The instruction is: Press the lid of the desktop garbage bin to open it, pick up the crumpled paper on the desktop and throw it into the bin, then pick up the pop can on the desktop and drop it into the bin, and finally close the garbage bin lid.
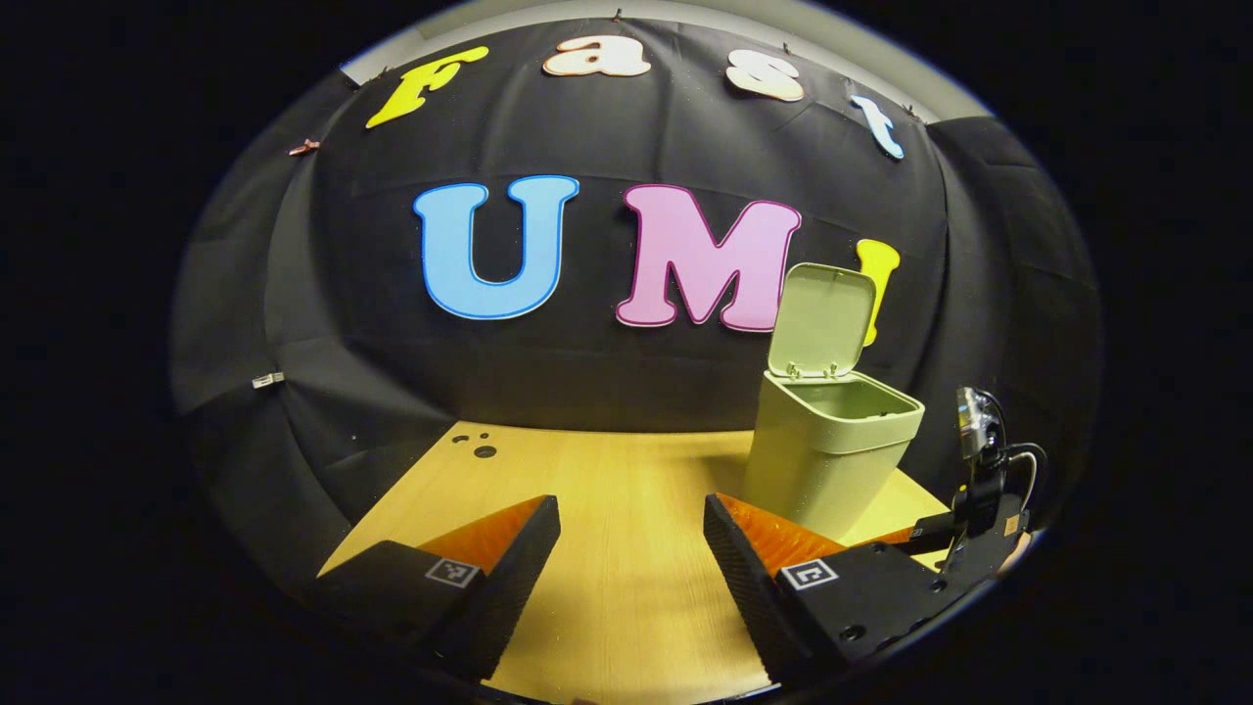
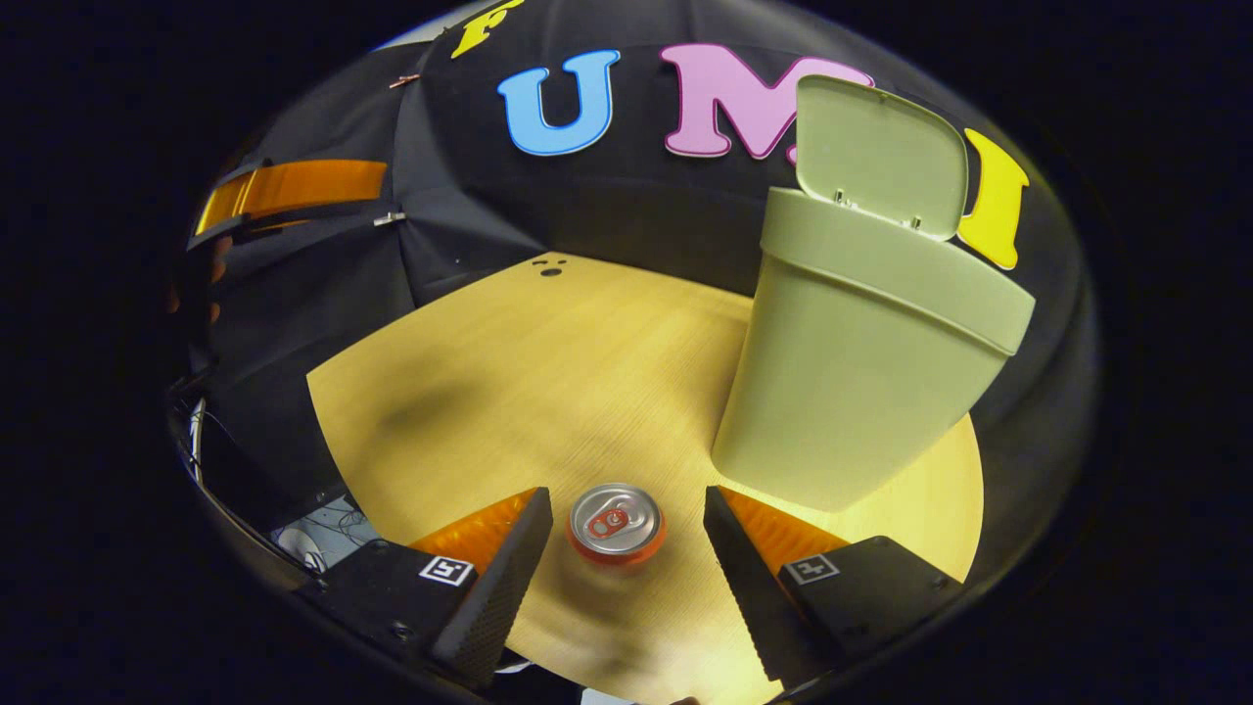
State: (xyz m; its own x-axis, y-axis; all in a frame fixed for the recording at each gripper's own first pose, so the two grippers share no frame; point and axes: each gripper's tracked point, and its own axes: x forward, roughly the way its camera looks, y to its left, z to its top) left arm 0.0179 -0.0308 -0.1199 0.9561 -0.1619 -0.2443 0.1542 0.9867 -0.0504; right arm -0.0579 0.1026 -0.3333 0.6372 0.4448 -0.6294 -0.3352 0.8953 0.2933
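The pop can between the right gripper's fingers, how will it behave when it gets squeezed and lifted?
The pop can stands upright on the table, tab up, so it probably won't roll unless knocked over. Its smooth metal wall may slip or dent under a hard squeeze. The right hand-held gripper is open with a finger on each side, so an even close should keep it from tipping.

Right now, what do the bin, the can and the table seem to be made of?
Bin: probably plastic, matte pale green, with smooth moulded walls and a hinged lid standing open. Can: metal, likely aluminium, with a shiny silver top, a pull tab and a red side. Table: light wood or a wood-look laminate; fine straight grain shows, and I cannot tell which.
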